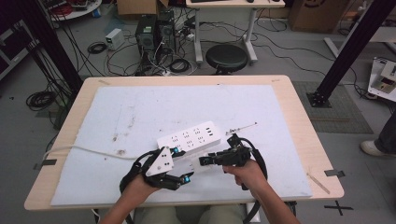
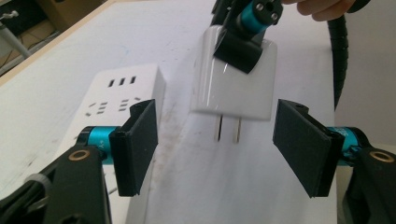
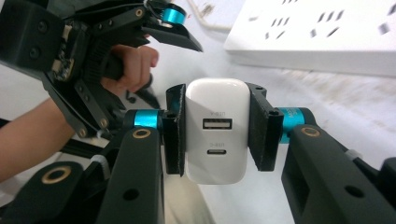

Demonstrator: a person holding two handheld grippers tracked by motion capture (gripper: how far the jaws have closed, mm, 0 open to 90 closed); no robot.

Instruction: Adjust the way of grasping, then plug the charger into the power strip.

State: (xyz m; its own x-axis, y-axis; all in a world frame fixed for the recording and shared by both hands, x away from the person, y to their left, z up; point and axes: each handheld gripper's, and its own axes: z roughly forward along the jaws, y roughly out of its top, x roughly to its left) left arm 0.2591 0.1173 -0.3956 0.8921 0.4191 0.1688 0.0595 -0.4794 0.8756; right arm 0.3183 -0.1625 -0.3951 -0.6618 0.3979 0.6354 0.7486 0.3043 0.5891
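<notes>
Right gripper [image 3: 215, 135] is clamped on the white charger [image 3: 215, 130], its pads pressing the two flat sides, with the USB ports facing its own camera. Left gripper [image 2: 215, 149] stands released: its jaws sit apart on either side of the charger's two metal prongs [image 2: 228, 128] without touching them or the body.

Taking the white power strip [image 1: 189, 136] as landmark, the charger hangs in the air just beside the strip's near long edge, on the person's side, above the white mat [image 1: 140, 112]. The strip's cord [image 1: 88, 150] runs off from its end toward the table's left edge.

The charger looks light, rigid and glossy, so it could slip or twist if pinched near a rounded corner. The broad flat sides, where the right pads already sit, seem the safest hold; the thin prongs should stay free, since they likely need to go into the strip's sockets and could bend under a squeeze.
</notes>
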